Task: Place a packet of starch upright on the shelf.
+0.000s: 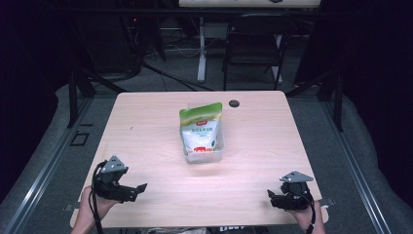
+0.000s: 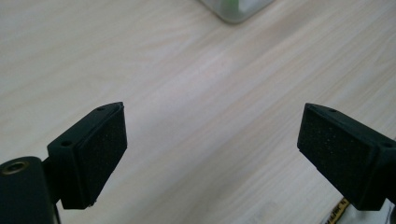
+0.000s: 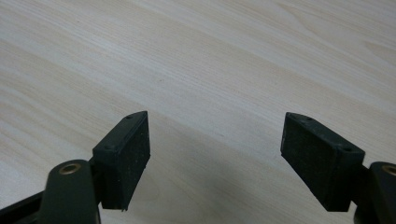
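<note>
A dim room with a black folding chair [image 1: 253,46] and desk legs in the background surrounds a pale wooden table [image 1: 146,126], lit from above. Near the table's middle, a clear plastic container [image 1: 217,152] holds an upright green and white pouch [image 1: 200,127], and a small dark round disc [image 1: 234,103] lies just beyond it toward the far edge. At the near edge, well apart from the container, the left gripper [image 2: 212,140] and the right gripper [image 3: 215,140] are each held by a hand, both with jaws spread wide and empty over bare wood.
</note>
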`<state>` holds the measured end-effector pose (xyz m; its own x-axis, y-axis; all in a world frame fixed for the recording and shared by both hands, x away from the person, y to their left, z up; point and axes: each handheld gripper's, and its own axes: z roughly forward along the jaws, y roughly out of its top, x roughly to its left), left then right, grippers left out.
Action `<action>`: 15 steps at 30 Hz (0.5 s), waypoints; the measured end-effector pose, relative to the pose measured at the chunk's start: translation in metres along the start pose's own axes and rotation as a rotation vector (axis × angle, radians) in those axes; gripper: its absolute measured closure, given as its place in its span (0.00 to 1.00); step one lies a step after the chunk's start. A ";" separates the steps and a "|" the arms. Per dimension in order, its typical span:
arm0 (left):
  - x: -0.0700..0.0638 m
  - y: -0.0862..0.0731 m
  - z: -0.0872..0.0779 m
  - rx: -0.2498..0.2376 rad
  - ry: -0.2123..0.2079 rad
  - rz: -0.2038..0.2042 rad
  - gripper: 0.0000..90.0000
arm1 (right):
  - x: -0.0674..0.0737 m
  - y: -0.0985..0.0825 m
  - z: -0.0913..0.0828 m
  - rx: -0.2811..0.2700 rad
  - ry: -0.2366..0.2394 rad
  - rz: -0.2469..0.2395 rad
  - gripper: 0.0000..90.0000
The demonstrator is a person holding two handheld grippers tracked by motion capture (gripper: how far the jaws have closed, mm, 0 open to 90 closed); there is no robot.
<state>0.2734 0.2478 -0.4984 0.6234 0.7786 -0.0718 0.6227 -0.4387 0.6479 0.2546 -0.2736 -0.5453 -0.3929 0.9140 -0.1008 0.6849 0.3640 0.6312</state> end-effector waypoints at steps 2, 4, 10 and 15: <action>-0.001 -0.009 0.008 0.033 -0.011 -0.016 0.07 | 0.000 0.000 0.000 0.002 0.002 0.002 0.26; -0.001 -0.017 0.015 0.046 -0.028 -0.032 0.03 | 0.001 0.000 0.001 0.000 -0.002 0.004 0.26; -0.005 -0.024 0.024 0.056 -0.060 -0.013 0.00 | 0.001 0.000 0.001 0.002 -0.002 0.001 0.26; -0.005 -0.026 0.029 0.044 -0.131 0.043 0.03 | 0.001 0.000 0.001 0.002 -0.004 -0.004 0.26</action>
<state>0.2676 0.2421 -0.5369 0.7049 0.6944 -0.1449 0.6121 -0.4922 0.6189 0.2545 -0.2724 -0.5461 -0.3936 0.9131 -0.1062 0.6843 0.3682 0.6295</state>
